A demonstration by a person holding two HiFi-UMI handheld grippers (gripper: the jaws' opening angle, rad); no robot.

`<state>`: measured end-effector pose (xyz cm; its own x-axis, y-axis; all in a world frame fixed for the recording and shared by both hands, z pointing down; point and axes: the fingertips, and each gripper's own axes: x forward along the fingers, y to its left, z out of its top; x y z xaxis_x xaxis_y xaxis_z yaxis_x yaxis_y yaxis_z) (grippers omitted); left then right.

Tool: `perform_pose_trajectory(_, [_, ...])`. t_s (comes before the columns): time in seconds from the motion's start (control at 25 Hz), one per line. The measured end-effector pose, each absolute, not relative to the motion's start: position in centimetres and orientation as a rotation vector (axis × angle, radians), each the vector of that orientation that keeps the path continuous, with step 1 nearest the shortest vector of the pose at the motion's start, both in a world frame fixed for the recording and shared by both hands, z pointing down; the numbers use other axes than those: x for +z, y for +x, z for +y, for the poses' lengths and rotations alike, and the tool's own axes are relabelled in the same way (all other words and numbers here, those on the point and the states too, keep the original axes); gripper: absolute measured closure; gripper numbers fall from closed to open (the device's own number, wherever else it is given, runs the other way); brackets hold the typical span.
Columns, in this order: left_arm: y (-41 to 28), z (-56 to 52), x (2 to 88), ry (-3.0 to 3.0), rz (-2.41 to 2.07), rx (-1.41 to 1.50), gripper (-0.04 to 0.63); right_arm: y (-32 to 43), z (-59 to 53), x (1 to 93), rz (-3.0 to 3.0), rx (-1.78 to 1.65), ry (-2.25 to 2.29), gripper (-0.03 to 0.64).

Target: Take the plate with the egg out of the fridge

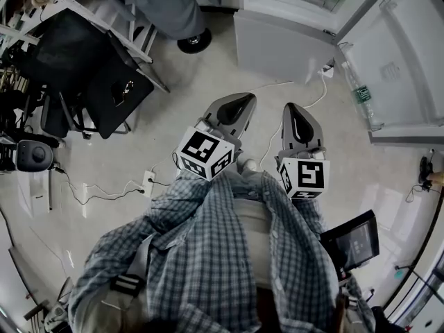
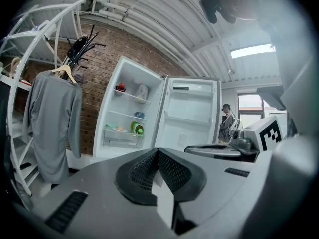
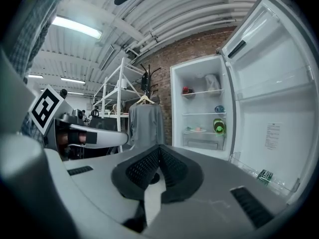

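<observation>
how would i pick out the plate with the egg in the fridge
Open white fridge by the brick wall: go to its lowest shelf, above the drawer. The plate lies flat and pale, left of the taller green container.

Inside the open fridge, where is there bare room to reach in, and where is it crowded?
The middle shelf is bare left of the blue bowl. The top shelf has a gap between the red item and the white container. Crowded: the lower shelf, where the plate sits close beside the green bottle.
</observation>
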<state>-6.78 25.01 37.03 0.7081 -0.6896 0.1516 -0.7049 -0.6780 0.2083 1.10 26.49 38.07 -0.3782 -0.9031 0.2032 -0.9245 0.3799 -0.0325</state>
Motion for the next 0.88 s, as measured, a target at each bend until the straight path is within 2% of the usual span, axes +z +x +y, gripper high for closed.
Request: perform_pose_trajectory(0.88, [-4.4,27.1,37.2,2.676,-1.145,0.107,0.589,4.3,28.5,38.4,-2.487,0.2,1.683,0.611])
